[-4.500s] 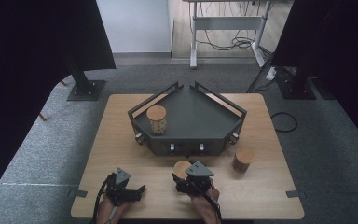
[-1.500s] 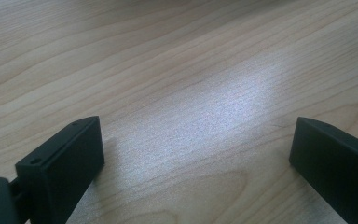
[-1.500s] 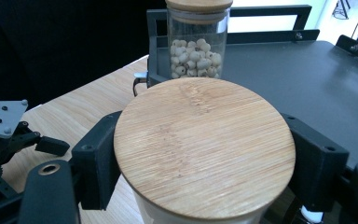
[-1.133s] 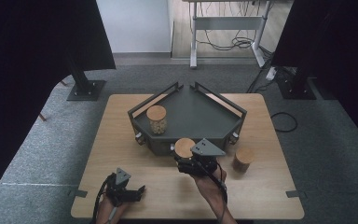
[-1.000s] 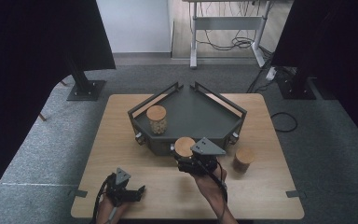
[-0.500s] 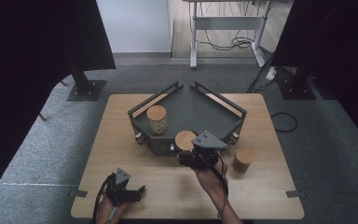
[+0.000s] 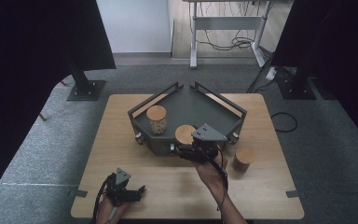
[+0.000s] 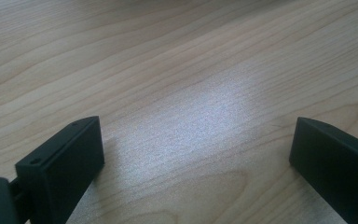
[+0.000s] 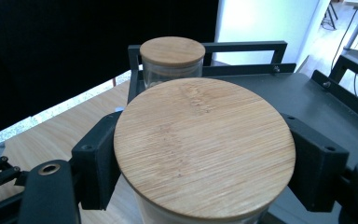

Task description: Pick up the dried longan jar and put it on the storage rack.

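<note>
Pale wood table stands on grey carpet, dark curtains either side, a white wall and a cabled desk frame beyond; no readable writing anywhere. Right gripper has its jaws closed around a bamboo-lidded jar at the dark tray's near edge; another jar stands inside the tray, a third on the table just right. Left gripper rests wide apart, empty, over bare wood.

Wood-lidded jar (held) over tray's front edge
</note>
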Motion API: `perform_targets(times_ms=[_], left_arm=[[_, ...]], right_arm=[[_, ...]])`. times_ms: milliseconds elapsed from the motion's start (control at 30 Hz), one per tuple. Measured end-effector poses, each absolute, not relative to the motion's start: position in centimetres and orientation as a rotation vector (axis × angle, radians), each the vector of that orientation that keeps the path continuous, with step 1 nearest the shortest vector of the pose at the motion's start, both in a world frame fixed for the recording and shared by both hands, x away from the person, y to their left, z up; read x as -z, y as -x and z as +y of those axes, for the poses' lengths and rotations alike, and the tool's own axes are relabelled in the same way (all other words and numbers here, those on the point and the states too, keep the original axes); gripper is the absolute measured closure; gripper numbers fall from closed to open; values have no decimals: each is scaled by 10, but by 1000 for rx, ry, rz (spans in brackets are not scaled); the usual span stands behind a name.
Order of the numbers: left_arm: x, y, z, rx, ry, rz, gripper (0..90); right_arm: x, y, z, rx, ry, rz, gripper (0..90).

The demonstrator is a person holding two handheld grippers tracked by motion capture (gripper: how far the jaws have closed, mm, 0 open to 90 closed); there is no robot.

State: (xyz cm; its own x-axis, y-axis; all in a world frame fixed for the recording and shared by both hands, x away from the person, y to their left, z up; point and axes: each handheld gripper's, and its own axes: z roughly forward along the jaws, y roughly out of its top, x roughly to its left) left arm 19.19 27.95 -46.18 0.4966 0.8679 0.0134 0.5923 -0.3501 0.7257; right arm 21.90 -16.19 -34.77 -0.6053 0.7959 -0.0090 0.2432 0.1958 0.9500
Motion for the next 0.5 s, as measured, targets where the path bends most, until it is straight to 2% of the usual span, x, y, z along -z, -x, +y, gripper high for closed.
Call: perform_targets(times_ms=[500], left_arm=[[462,-192,280,-530,-2074,1194,25]], right_arm=[[337,-236,-159,-1395,-970,1943,226]])
